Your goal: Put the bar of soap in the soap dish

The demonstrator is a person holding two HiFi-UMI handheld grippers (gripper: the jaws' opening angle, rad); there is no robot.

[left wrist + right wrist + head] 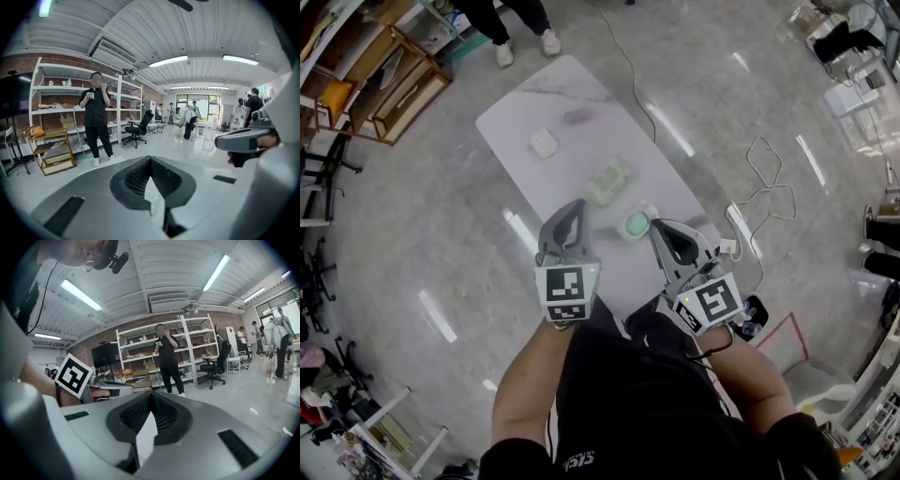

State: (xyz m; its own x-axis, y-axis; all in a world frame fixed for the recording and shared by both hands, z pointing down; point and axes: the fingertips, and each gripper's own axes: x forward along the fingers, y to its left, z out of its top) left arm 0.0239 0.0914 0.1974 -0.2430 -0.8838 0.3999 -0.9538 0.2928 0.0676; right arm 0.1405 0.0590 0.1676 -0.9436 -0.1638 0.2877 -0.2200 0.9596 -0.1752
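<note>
White table, near end behind left gripper

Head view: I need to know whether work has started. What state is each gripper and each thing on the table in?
left gripper: shut, empty.
right gripper: shut, empty.
pink piece: lying at the far end of the table, untouched.
white square piece: lying flat, untouched.
pale green pack: lying mid-table, untouched.
round green dish: upright near the grippers; contents unclear.
</note>
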